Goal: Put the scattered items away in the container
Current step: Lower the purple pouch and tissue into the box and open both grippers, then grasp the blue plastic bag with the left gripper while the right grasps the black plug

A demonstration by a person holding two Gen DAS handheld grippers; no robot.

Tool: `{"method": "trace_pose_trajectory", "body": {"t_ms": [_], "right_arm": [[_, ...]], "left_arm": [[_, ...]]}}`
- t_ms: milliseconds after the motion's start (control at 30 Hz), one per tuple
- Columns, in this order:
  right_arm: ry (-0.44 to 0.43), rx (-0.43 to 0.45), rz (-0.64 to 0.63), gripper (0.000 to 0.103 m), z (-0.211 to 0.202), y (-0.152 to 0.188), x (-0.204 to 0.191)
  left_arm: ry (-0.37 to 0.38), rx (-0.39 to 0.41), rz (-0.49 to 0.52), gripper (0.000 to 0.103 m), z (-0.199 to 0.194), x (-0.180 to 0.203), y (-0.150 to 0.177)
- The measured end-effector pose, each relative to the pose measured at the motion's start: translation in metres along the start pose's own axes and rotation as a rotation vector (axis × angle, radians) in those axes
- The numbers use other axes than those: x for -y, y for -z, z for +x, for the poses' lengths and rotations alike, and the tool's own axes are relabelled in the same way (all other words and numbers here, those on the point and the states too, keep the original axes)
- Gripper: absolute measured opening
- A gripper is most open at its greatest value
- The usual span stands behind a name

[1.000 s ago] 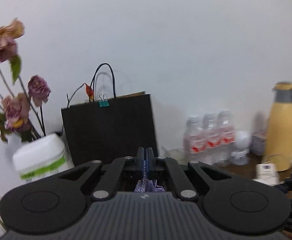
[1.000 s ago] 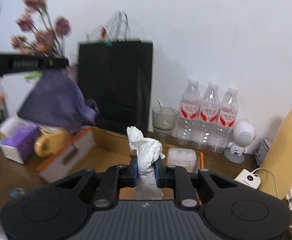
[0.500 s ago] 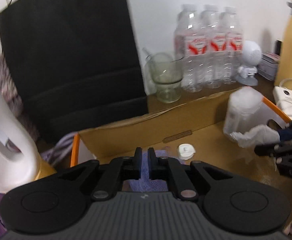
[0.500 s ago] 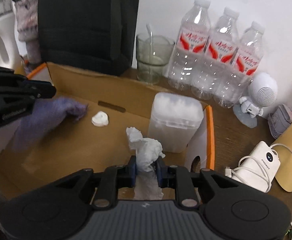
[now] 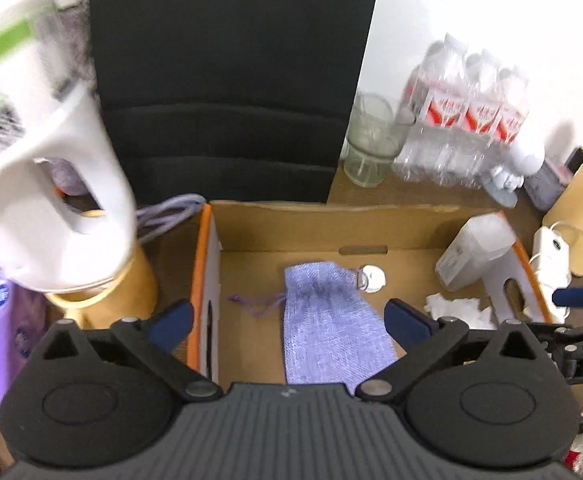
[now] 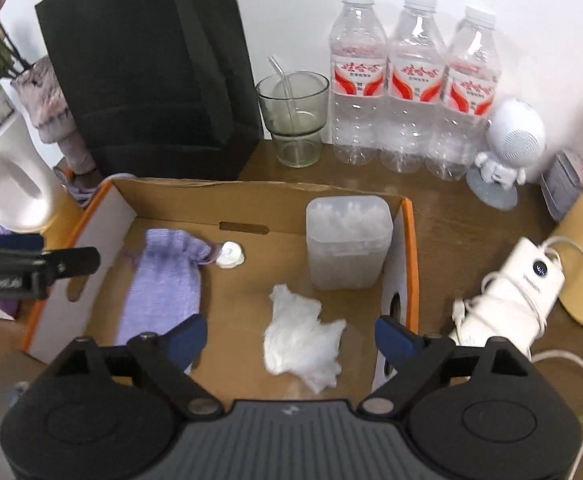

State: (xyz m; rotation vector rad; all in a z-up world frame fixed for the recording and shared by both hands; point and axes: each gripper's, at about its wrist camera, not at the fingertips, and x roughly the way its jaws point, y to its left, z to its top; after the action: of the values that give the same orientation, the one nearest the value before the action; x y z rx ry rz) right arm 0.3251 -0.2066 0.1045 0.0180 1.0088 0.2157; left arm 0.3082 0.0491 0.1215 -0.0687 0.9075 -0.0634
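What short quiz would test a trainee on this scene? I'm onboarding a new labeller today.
1. True or false: the purple pouch lies inside the cardboard box.
2. What lies below the right claw? A crumpled tissue; B glass cup
3. How many water bottles stand by the wall?

Key: 1 true; 2 A; 3 three. Both claws, left included, are opening and grip nothing.

We look steeply down from both wrist cameras, close over the box (image 5: 411,216) (image 6: 259,190): the left from its left side, the right from its right. Both share its floor, the bottles (image 5: 471,112) (image 6: 411,80) and the bag (image 5: 227,80) (image 6: 151,72).
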Motion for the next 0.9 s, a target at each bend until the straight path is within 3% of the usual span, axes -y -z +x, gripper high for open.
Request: {"method": "trace_pose_trajectory", "body": {"t_ms": [200, 467, 567, 633, 733, 833, 900], "right_arm": [[-0.025, -0.01, 0.056, 0.091, -0.046, 0.0, -0.001], [-0.041, 0.078, 0.118, 0.094, -0.091, 0.022, -0.013], [-0.043, 0.133, 0.124, 0.094, -0.102, 0.035, -0.019], [-0.044, 0.188, 0.124, 0.094, -0.112, 0.047, -0.025], [-0.005, 0.345, 0.09, 0.094, -0.132, 0.078, -0.039], [0.031, 0.503, 0.037, 0.1, -0.15, 0.123, -0.051], [0.001, 0.581, 0.004, 0.102, -0.159, 0.16, -0.055]], "left_arm": [[-0.018, 0.021, -0.009, 0.103, -0.055, 0.002, 0.001], [-0.069, 0.087, 0.048, 0.103, -0.098, 0.024, 0.031], [-0.081, 0.161, 0.061, 0.103, -0.116, 0.03, 0.048], [-0.089, 0.236, 0.048, 0.103, -0.13, 0.033, 0.064], [-0.115, 0.387, 0.047, 0.103, -0.154, 0.037, 0.099], [-0.084, 0.504, 0.08, 0.103, -0.174, 0.039, 0.143], [-0.1, 0.569, 0.092, 0.103, -0.185, 0.035, 0.18]]}}
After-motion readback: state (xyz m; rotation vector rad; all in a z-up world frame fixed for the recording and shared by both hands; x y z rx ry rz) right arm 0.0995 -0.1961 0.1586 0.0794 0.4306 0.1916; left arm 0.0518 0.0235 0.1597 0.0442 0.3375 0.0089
